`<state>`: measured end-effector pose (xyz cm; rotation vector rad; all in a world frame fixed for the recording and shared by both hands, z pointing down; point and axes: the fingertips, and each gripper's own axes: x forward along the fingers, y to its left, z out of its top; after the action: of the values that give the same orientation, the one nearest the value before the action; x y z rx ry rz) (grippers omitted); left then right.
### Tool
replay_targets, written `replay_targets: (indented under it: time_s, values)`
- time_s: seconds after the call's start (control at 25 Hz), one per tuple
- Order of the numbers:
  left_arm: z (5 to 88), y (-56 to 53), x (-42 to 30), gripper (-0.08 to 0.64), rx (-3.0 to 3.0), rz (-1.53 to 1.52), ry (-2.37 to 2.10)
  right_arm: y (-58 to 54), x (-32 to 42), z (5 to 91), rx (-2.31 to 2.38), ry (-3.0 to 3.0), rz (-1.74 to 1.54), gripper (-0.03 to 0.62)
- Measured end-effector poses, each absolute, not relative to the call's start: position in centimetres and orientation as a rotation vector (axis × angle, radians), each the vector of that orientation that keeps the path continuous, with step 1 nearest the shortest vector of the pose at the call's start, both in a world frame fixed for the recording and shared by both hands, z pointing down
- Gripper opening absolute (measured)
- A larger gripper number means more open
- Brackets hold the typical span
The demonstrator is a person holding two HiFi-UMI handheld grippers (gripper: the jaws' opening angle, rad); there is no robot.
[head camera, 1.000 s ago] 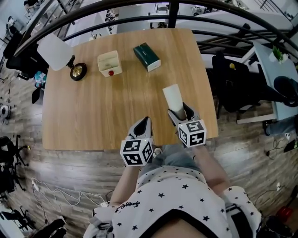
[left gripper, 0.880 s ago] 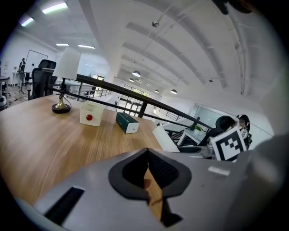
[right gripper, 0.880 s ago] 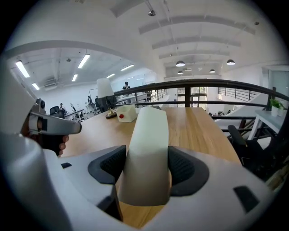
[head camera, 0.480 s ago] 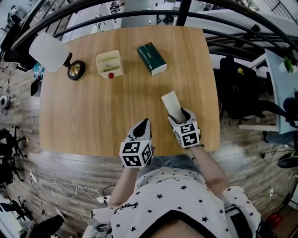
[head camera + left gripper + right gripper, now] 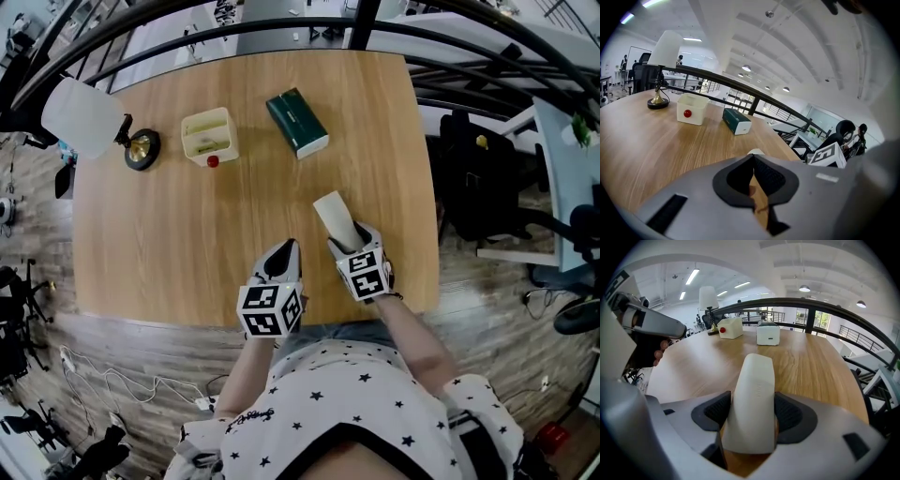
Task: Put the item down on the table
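Holding a long, smooth, cream-white plastic item (image 5: pixel 332 212), the right gripper (image 5: pixel 751 414) has both of its dark pads pressed against the item's sides. The item's far end sticks out past the jaws and points across the light brown wooden table (image 5: pixel 187 244). It is over the near right part of the table, close to the front edge. I cannot tell if its bottom touches the wood.

The left gripper (image 5: pixel 752 174) is just beside the right one, near the table's front edge. Its jaws are closed together and there is nothing between them.

Three more things stand at the far side of the table, well apart from the grippers. A lamp with a white shade and a round gold foot (image 5: pixel 82 120) is at the far left. A small cream box with a red ball on its front (image 5: pixel 210 136) is next to it. A dark green box with a white end (image 5: pixel 297 122) lies to the right of that.
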<state>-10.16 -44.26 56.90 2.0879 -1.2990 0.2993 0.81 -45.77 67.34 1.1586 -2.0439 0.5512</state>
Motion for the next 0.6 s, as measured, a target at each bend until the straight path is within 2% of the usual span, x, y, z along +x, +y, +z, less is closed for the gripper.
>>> replay_targets:
  time_s: [0.32,0.44,0.6]
  values:
    - [56.2,-43.1,-10.4,0.012,2.103,0.282,-1.303,-45.6,0.9,67.4,1.188,-2.046,0.569,0.298]
    - [55.7,-41.7,-11.0,0.012,2.108,0.267,-1.318,-45.5,1.1,66.0,1.253,-2.072,0.544,0.344]
    - [55.1,-39.2,-11.9,0.012,2.106,0.252,-1.343,-44.5,1.2,63.4,1.344,-2.134,0.525,0.348]
